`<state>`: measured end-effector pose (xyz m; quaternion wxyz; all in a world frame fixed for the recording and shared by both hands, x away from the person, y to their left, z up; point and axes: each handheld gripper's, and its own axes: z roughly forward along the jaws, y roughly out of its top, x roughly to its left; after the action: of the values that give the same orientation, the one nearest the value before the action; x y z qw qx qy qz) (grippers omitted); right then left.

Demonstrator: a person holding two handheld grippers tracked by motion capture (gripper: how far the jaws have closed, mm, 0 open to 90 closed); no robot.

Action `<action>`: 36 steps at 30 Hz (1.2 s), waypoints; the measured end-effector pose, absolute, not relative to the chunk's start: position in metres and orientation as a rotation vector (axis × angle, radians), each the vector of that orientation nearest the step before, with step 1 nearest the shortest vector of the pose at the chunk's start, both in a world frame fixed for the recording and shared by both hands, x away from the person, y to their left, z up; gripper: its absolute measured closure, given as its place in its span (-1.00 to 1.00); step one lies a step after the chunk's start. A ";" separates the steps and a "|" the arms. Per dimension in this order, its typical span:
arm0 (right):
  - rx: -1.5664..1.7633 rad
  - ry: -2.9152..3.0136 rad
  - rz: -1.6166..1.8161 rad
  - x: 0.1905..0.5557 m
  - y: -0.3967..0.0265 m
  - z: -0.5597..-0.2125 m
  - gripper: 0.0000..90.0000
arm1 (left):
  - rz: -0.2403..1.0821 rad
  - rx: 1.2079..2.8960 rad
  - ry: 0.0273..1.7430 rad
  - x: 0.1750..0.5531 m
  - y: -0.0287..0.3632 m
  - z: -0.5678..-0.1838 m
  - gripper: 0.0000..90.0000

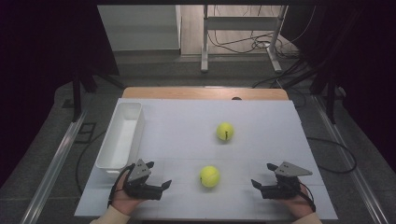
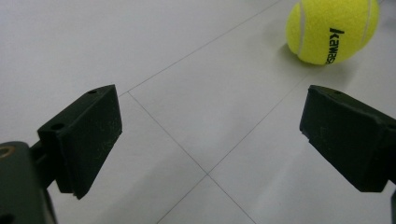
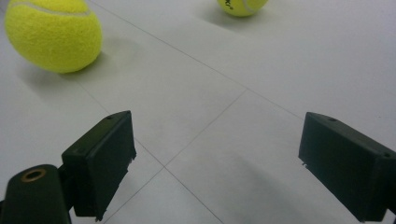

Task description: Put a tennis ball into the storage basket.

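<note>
The white table [image 1: 187, 121] is carrying everything here, and at its 9 o'clock edge the long white bin [image 1: 122, 134] is standing empty, as far as the high view is showing its inside. So I am judging that the work is only at its beginning: if the 2 balls are meant for the bin, none is inside yet, both are lying free on the surface, and all picking and carrying is remaining. The far tennis ball [image 1: 225, 131] is resting close to the centre of the table, a little toward 1 o'clock. The near tennis ball [image 1: 209, 176] is lying toward 6 o'clock, between the 2 tools and touching neither. The left gripper [image 1: 161, 185] is waiting at about 7 o'clock on the table, its jaws standing wide apart with nothing between them; in the left gripper view the near ball is appearing at 1 o'clock, beyond the jaws and near. The right gripper [image 1: 258, 183] is waiting at about 5 o'clock, jaws also wide apart and holding nothing; in the right gripper view the near ball is sitting at 11 o'clock and the far ball at 12 o'clock, well apart from the jaws.
</note>
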<state>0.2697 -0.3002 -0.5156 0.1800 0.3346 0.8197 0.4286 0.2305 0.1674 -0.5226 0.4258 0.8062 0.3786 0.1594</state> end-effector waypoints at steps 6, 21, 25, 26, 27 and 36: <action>0.945 2.325 1.213 0.270 -0.299 -0.516 -0.75 | 0.399 2.012 0.948 0.231 0.168 -0.522 -0.85; 0.942 2.329 1.215 0.269 -0.299 -0.516 -0.75 | 0.391 1.989 0.952 0.233 0.169 -0.518 -0.85; 0.944 2.328 1.217 0.269 -0.299 -0.515 -0.75 | 0.397 1.989 0.944 0.233 0.167 -0.515 -0.85; 0.944 2.328 1.215 0.269 -0.299 -0.515 -0.75 | 0.395 1.988 0.943 0.233 0.167 -0.515 -0.85; 0.945 2.328 1.215 0.269 -0.299 -0.516 -0.75 | 0.395 1.989 0.942 0.234 0.166 -0.514 -0.85; 0.952 2.335 1.206 0.270 -0.300 -0.516 -0.74 | 0.365 1.988 0.922 0.235 0.163 -0.509 -0.85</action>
<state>0.2695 -0.2995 -0.5162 0.1725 0.3354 0.8229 0.4250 0.2349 0.1625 -0.5089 0.4441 0.8018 0.3717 0.1473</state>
